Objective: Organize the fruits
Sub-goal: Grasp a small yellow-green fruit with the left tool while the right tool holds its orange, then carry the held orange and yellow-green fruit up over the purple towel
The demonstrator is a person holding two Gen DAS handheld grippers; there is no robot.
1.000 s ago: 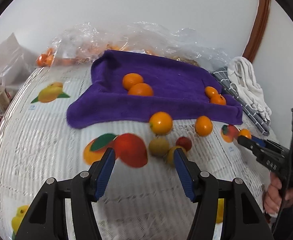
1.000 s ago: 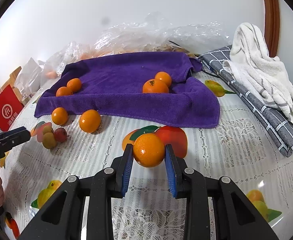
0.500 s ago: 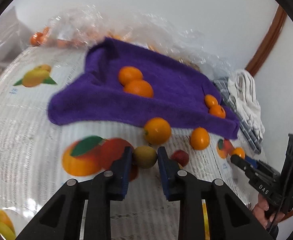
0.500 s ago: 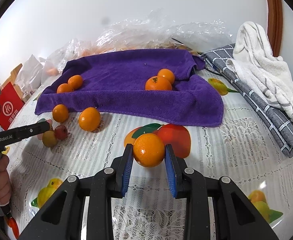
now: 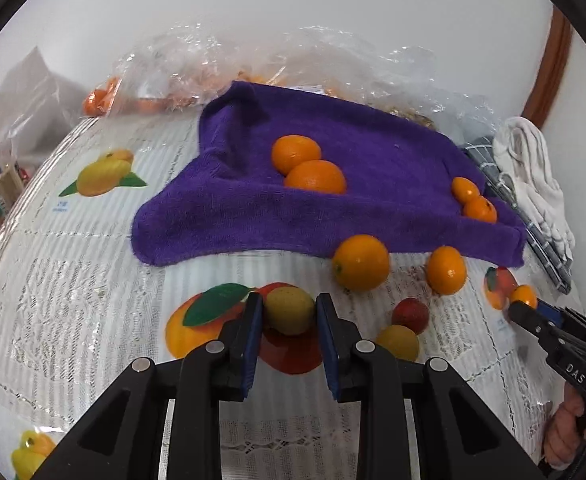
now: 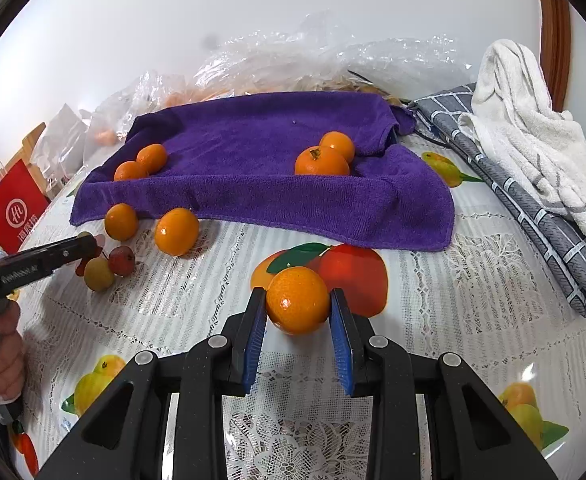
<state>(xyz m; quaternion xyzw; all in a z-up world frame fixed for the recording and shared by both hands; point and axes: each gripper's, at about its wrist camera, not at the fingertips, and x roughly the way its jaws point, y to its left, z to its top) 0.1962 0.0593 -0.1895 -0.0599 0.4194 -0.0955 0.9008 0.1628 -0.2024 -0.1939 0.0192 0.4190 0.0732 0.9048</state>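
Note:
My left gripper (image 5: 289, 300) is shut on a small yellow-green fruit (image 5: 289, 316) low over the printed tablecloth. Just to its right lie a small red fruit (image 5: 410, 315) and another yellow-green one (image 5: 398, 342). My right gripper (image 6: 298, 294) is shut on an orange (image 6: 298, 306), held just above the cloth. The purple towel (image 6: 253, 140) behind carries two pairs of oranges, one pair (image 6: 322, 158) to the right and one pair (image 6: 141, 164) to the left. Two loose oranges (image 6: 177, 231) (image 6: 121, 221) rest on the table at the towel's front edge.
Crumpled clear plastic bags (image 6: 313, 64) with more oranges lie behind the towel against the wall. A grey checked cloth (image 6: 533, 208) and a white towel (image 6: 533, 128) lie at the right. A red box (image 6: 15, 208) stands at the left edge. A hand (image 6: 7, 356) holds the left gripper's handle.
My left gripper has moved forward and down and has shut on the yellow-green fruit. The right gripper has kept still with its orange.

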